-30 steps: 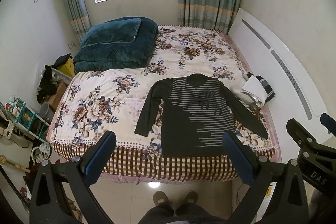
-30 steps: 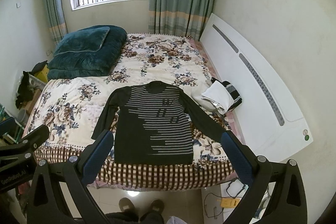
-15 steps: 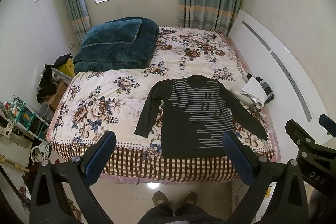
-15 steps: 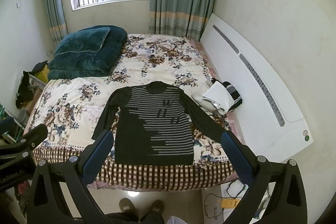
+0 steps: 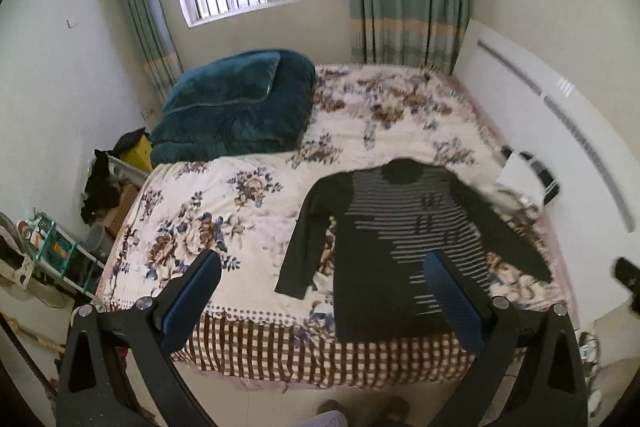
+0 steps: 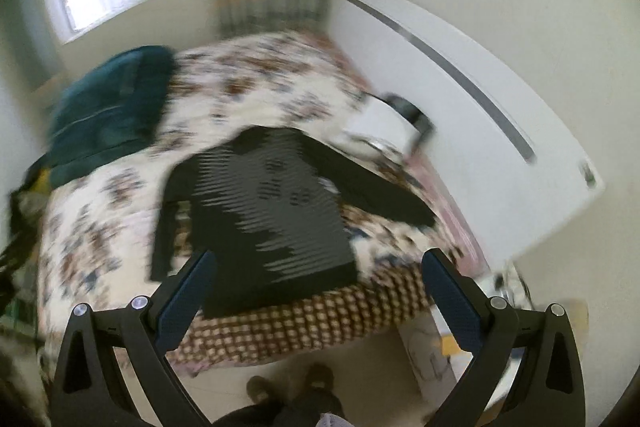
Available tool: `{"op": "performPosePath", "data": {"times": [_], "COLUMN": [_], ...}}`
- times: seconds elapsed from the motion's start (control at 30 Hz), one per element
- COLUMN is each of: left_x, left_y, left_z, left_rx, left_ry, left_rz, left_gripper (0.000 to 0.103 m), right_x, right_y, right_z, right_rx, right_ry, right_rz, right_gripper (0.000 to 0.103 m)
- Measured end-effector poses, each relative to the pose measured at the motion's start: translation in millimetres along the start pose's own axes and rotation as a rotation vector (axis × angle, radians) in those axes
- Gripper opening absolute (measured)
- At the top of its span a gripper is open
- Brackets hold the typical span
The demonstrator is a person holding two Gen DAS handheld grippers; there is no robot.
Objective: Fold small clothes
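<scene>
bed (image 5: 240, 195): carries all | sweater (image 5: 400, 239): flat, sleeves spread, hem at near edge toward right corner, laid ready for folding | left tongs (image 5: 320, 291): released, empty, above near edge | right tongs (image 6: 320, 287): released, empty; view blurred

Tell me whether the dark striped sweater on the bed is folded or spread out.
Spread out. The sweater lies flat on the bed, both sleeves extended to the sides, with no fold visible.

A dark long-sleeved knit top with pale grey horizontal stripes (image 5: 404, 239) lies flat and unfolded, front up, on the floral bedspread (image 5: 208, 211). Its sleeves are spread outward, collar toward the window, and its hem reaches the near checked edge of the bed.
</scene>
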State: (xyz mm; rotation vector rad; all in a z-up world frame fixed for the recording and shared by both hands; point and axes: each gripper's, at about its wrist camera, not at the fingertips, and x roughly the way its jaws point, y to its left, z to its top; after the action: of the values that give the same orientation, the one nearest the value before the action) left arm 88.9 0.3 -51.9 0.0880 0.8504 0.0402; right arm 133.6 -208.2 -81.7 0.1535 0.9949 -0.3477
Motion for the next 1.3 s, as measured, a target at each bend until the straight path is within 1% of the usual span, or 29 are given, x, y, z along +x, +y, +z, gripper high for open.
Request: {"op": "performPosePath", "data": {"times": [0.1, 0.17, 0.2, 0.23, 0.27, 0.3, 0.37, 0.4, 0.43, 0.5, 0.53, 0.57, 0.6, 0.63, 0.67, 0.7, 0.77, 0.87, 0.9, 0.93, 0.97, 1.0, 1.03, 1.1, 1.13, 1.17, 1.2, 1.27, 1.3], "left_x": [58, 97, 119, 142, 162, 184, 232, 250, 273, 318, 335, 355, 376, 396, 416, 428, 460, 497, 507, 519, 530, 539, 547, 559, 562, 562, 562, 563, 563], "left_y": [-16, -28, -36, -44, -51, -60, -80, -85, -95, -109, -113, -120, -127, -134, -140, -145, -154, -163, -166, -167, -167, -165, -167, -163, -158, -151, -144, -133, -124], "left_z": [-6, -13, -14, -16, -18, -20, -25, -27, -29, -35, -36, -39, -44, -50, -57, -60, -69, -81, -84, -90, -95, -100, -102, -107, -108, -109, -109, -107, -105], "left_rx": [0.017, 0.026, 0.03, 0.034, 0.037, 0.042, 0.053, 0.057, 0.055, 0.043, 0.039, 0.033, 0.031, 0.037, 0.036, 0.034, 0.013, -0.008, -0.012, -0.014, -0.017, -0.018, -0.018, -0.02, -0.019, -0.019, -0.022, -0.031, -0.038], "left_ry": [0.067, 0.109, 0.129, 0.147, 0.165, 0.189, 0.241, 0.267, 0.298, 0.343, 0.367, 0.395, 0.424, 0.449, 0.472, 0.49, 0.524, 0.56, 0.568, 0.575, 0.582, 0.59, 0.598, 0.606, 0.602, 0.596, 0.589, 0.585, 0.584], "left_rz": [0.011, 0.025, 0.038, 0.047, 0.064, 0.086, 0.124, 0.144, 0.153, 0.167, 0.171, 0.17, 0.169, 0.18, 0.183, 0.186, 0.188, 0.182, 0.178, 0.179, 0.179, 0.179, 0.179, 0.176, 0.178, 0.183, 0.186, 0.188, 0.19], "left_gripper": [0.103, 0.103, 0.103, 0.103, 0.103, 0.103, 0.103, 0.103, 0.103, 0.103, 0.103, 0.103, 0.103, 0.103, 0.103, 0.103, 0.103, 0.103, 0.103, 0.103, 0.103, 0.103, 0.103, 0.103, 0.103, 0.103, 0.103, 0.103, 0.103], "right_x": [65, 122, 144, 176, 200, 237, 291, 324, 361, 417, 457, 475, 510, 530, 549, 578, 608, 660, 667, 679, 685, 688, 689, 683, 675, 668, 654, 633, 620], "right_y": [-44, -82, -98, -120, -142, -167, -204, -225, -248, -280, -303, -310, -329, -338, -346, -360, -367, -383, -383, -383, -382, -378, -372, -355, -337, -326, -299, -259, -231], "right_z": [-4, -5, -11, -13, -17, -18, -23, -26, -30, -38, -44, -46, -52, -55, -59, -65, -70, -77, -76, -75, -72, -69, -62, -43, -25, -15, 6, 36, 53], "right_rx": [0.108, 0.212, 0.242, 0.289, 0.327, 0.386, 0.469, 0.526, 0.591, 0.696, 0.766, 0.795, 0.859, 0.905, 0.954, 1.024, 1.095, 1.206, 1.22, 1.228, 1.225, 1.216, 1.187, 1.099, 1.01, 0.967, 0.876, 0.743, 0.661], "right_ry": [0.06, 0.119, 0.138, 0.168, 0.177, 0.205, 0.241, 0.265, 0.296, 0.335, 0.352, 0.363, 0.368, 0.372, 0.373, 0.364, 0.367, 0.326, 0.31, 0.279, 0.27, 0.257, 0.234, 0.21, 0.192, 0.185, 0.159, 0.13, 0.106], "right_rz": [-0.075, -0.093, -0.108, -0.122, -0.126, -0.145, -0.152, -0.155, -0.156, -0.14, -0.144, -0.141, -0.128, -0.122, -0.104, -0.079, -0.07, -0.042, -0.031, -0.017, -0.029, -0.063, -0.097, -0.153, -0.181, -0.184, -0.174, -0.161, -0.14], "right_gripper": [0.103, 0.103, 0.103, 0.103, 0.103, 0.103, 0.103, 0.103, 0.103, 0.102, 0.099, 0.095, 0.092, 0.087, 0.086, 0.086, 0.086, 0.085, 0.08, 0.064, 0.042, 0.031, 0.014, 0.011, 0.01, 0.009, 0.009, 0.009, 0.009]}}
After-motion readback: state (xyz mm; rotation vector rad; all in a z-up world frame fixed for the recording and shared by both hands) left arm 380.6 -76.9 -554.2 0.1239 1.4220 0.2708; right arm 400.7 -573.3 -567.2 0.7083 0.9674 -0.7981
